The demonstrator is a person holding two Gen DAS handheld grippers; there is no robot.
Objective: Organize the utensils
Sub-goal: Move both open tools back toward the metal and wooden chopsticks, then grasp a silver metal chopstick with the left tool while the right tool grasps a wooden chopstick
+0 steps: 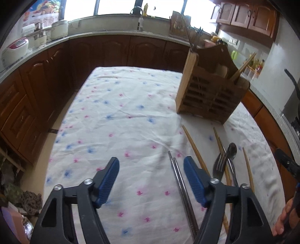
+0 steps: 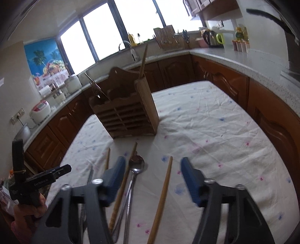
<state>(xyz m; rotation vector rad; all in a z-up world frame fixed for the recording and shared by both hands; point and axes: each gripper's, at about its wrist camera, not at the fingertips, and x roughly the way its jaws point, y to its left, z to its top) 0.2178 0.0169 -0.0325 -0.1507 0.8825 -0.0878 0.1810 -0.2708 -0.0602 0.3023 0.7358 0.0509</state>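
Observation:
A wooden utensil holder (image 1: 210,90) stands on the floral tablecloth (image 1: 121,116), with a metal piece and a wooden chopstick sticking out; it also shows in the right wrist view (image 2: 129,116). In front of it lie metal chopsticks (image 1: 180,180), wooden chopsticks (image 1: 195,146), a fork (image 1: 219,165) and a spoon (image 1: 231,152). My left gripper (image 1: 151,180) is open and empty, the metal chopsticks between its fingers. My right gripper (image 2: 152,178) is open and empty over the spoon (image 2: 136,167) and a wooden chopstick (image 2: 163,195).
Brown kitchen cabinets (image 1: 116,50) and a counter (image 2: 243,60) surround the table. A rice cooker (image 1: 15,50), jars, a kettle (image 2: 211,38) and a sink tap (image 1: 137,11) sit on the counter. The other gripper shows at the left edge of the right wrist view (image 2: 37,180).

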